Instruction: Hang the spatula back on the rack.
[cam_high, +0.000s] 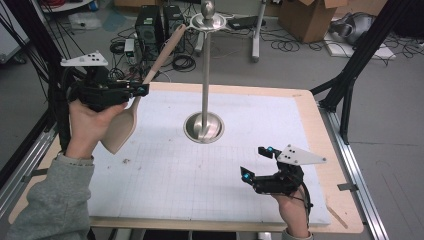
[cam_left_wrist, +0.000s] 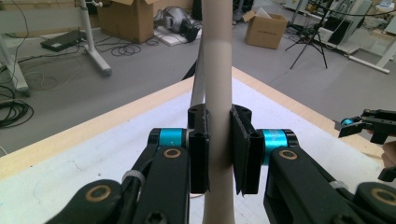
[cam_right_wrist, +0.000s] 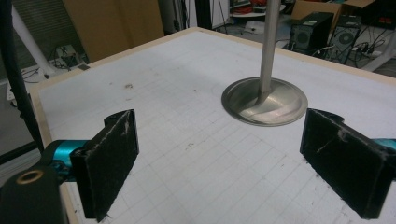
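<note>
1. Wooden spatula (cam_left_wrist: 218, 93) is sitting clamped by its handle between the left gripper (cam_left_wrist: 218, 154) jaws, held clear above the table (cam_high: 310, 107).
2. Its handle tip is angling toward the metal stand (cam_high: 205, 75), likely for hanging.
3. Right gripper (cam_high: 258, 162) is waiting with jaws wide apart, holding nothing.

Nothing readable is showing anywhere: no words, brand marks, numbers or signs are appearing on the cardboard boxes (cam_left_wrist: 133, 18) at twelve o'clock, and the desk (cam_high: 320, 125) is carrying just a faint printed grid without any figures.
</note>
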